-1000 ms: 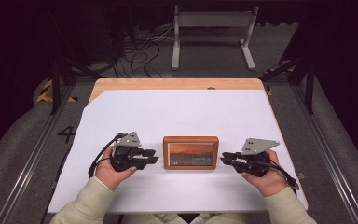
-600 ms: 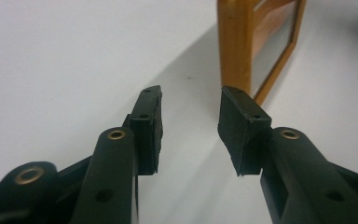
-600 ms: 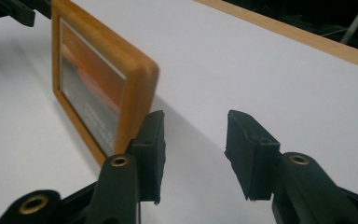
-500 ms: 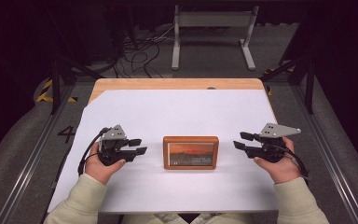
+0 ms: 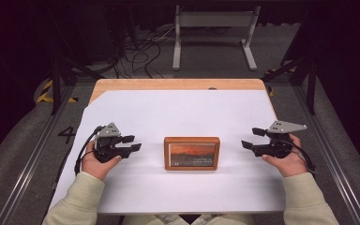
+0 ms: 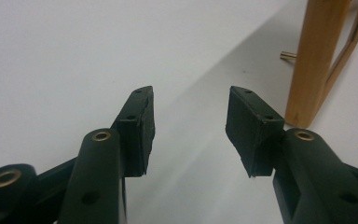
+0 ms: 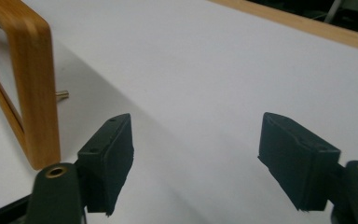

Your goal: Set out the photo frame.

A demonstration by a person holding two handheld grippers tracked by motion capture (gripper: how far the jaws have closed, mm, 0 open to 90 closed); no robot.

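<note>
Item one: a small rectangular wooden picture frame point(image 5: 191, 153) with an orange sunset print, standing upright on its rear prop near the six o'clock edge of the white-covered surface point(image 5: 178, 112), face turned toward me so the print reads from my side. A small brass peg point(image 6: 288, 55) juts from its back, which I take for part of the stand. Item two: my left claw point(image 5: 132, 143), at nine o'clock of the frame, well apart from it, tips pointing toward it; its jaws have just been opening and stand apart with nothing between them, bare white sheet showing in the gap in the left gripper view point(image 6: 189, 128). Item three: my right claw point(image 5: 251, 138), at three o'clock of the frame, likewise apart from it and aimed inward; its jaws have also just been widening and hold nothing, the frame's wooden side point(image 7: 37, 93) showing off beside one pad in the right gripper view. I judge both claws are kept low and flanking so that the frame stands free on its own support.
</note>
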